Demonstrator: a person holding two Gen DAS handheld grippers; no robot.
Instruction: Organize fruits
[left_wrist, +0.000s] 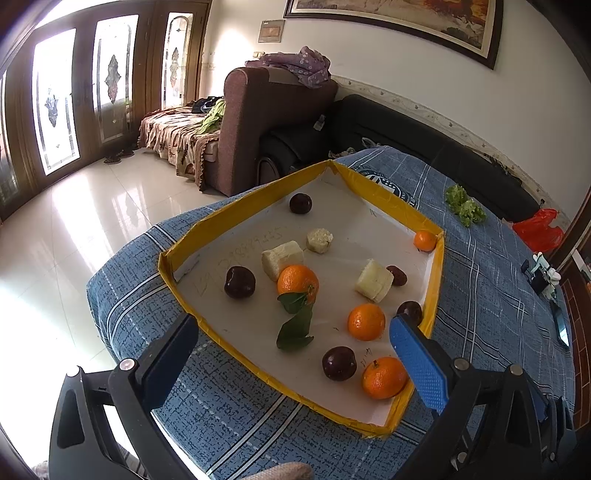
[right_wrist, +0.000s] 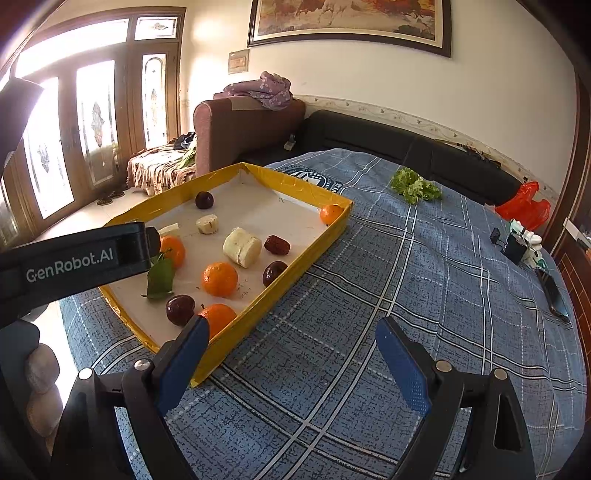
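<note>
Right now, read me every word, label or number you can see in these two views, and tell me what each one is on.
"GenRobot.AI": white lettering on the side of the left gripper, seen from the right wrist view.
Handwritten pencil marks on the white floor of the yellow-edged tray: too faint to read.
Round emblem printed on the blue plaid cloth: lettering too small to read.
Small wall plaque beside the framed painting: blurred, unreadable.

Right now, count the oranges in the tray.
4. One in the far right corner, one mid-tray with leaves attached, one nearer right, one at the near right corner. None seem hidden.
</note>
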